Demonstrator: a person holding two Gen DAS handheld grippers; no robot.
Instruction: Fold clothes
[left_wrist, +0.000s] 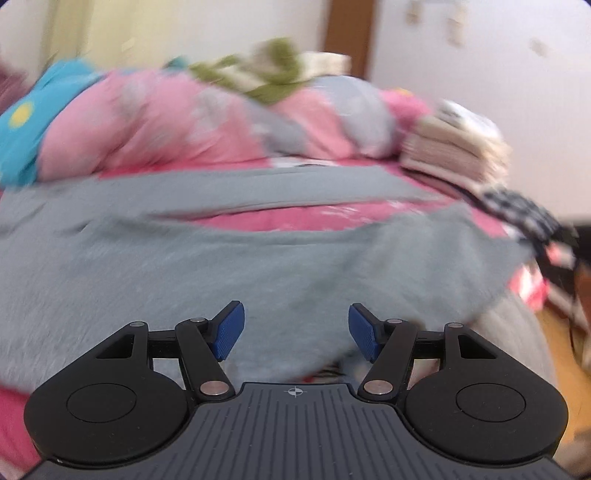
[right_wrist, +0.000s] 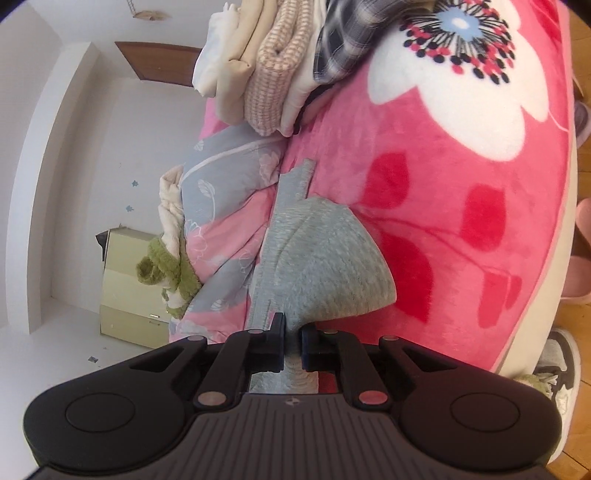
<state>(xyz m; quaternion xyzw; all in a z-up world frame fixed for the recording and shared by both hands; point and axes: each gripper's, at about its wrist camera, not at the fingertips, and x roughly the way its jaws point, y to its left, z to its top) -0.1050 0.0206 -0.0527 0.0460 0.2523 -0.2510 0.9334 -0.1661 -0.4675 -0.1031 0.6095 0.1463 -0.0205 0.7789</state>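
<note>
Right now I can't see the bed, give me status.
Right gripper shut on grey garment. Left gripper open above it, empty. Folded stack clear behind.

Left wrist cam sits low and close over the grey garment (left_wrist: 258, 266), looking across the bed toward the quilt heap (left_wrist: 177, 122) and back wall; heavy motion blur. Right wrist cam is rolled sideways, so the pink blanket (right_wrist: 461, 206) runs up the frame's right, wall on the left. Both views share the grey garment (right_wrist: 321, 258), the quilt and the folded stack (left_wrist: 450, 151).
</note>
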